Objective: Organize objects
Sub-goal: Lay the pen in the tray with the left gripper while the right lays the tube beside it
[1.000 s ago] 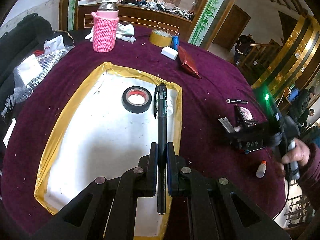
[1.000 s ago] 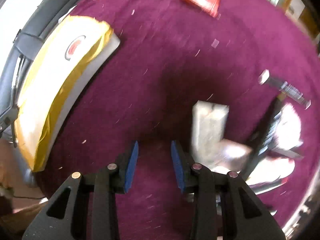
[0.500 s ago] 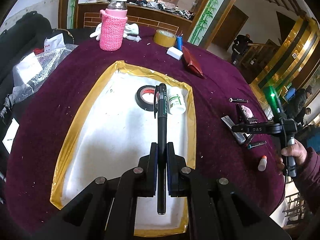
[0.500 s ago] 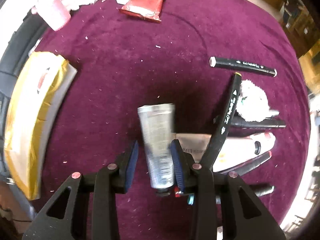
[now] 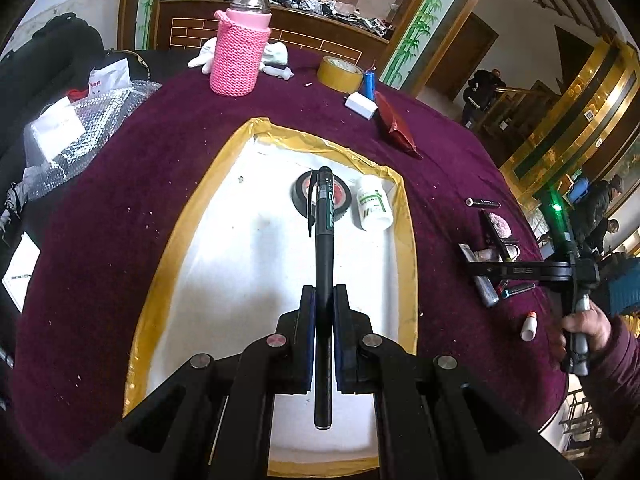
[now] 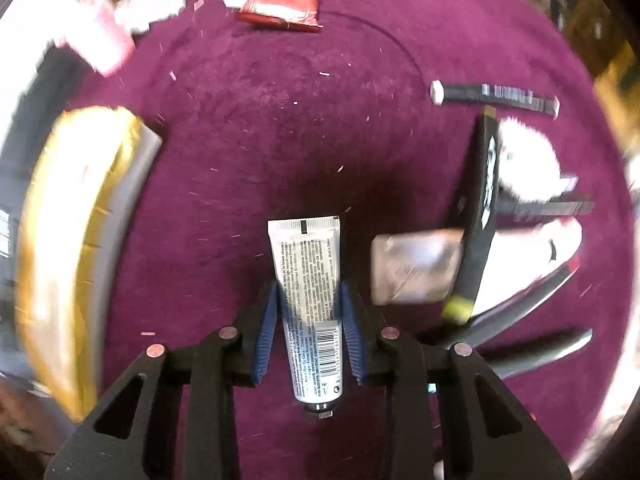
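My left gripper (image 5: 323, 292) is shut on a black pen (image 5: 323, 220), held out over a white tray (image 5: 168, 248) edged in gold tape. A black tape roll (image 5: 343, 200) and a white bottle (image 5: 374, 206) lie at the tray's far end. My right gripper (image 6: 309, 292) points down at the purple cloth. Its jaws are closing, and the blue pads touch both sides of a silver printed tube (image 6: 306, 248). The tube looks sharp while the cloth around it is blurred. In the left wrist view a hand (image 5: 584, 324) holds that gripper at the table's right edge.
Right of the tube lie a second tube (image 6: 416, 266), black markers (image 6: 494, 96) and a white fluffy item (image 6: 528, 160). At the far side stand a pink knit-covered bottle (image 5: 240, 60), a yellow tape roll (image 5: 340, 74) and a red packet (image 5: 396, 128). Bubble wrap (image 5: 76, 120) lies at the left.
The right gripper rolled and swung from bare cloth onto the silver tube, which now sits between its pads. The left gripper with the pen drifted along the tray.
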Tool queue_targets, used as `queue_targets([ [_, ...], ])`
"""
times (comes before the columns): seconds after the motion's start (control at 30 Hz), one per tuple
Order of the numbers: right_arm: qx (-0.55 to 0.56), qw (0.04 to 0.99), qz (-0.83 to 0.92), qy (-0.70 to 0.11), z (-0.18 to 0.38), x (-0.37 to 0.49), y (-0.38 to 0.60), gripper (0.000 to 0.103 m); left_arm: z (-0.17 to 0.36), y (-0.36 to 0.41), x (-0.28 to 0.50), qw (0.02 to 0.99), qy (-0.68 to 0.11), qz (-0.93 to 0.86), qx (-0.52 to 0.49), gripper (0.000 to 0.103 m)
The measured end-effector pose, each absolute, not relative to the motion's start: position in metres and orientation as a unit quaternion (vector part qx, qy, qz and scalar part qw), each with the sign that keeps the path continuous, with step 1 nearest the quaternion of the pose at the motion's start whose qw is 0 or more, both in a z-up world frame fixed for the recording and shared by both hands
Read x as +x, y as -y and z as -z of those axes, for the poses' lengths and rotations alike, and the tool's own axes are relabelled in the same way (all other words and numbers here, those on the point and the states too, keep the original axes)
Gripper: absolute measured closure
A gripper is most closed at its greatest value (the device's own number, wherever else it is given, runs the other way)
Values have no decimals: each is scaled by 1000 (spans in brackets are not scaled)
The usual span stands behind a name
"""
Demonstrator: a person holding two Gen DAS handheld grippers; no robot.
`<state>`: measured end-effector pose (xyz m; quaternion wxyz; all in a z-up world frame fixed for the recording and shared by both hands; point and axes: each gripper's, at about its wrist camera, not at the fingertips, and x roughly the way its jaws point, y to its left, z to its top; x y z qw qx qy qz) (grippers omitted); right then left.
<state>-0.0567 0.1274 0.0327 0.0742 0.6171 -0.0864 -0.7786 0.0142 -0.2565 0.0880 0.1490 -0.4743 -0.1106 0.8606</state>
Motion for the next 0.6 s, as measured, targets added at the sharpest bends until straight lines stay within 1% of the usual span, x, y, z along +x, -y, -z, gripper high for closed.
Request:
queue_targets([
  [0.17,593,122,769,203,-40,-40,-140,74,-87,261,6,150,101,-858,-480,98],
  [0.3,569,158,756,281,-49,-42,-123,74,-82,263,-6,151,90,-855,-489,98],
  [0.4,561,180,748,306,-59,-48,-91,74,-75,264,-19,148,68,-852,-497,98],
  [0.6,565,218,725,327,-67,-63,-40,74,-60,264,-60,146,33,-846,-512,98],
])
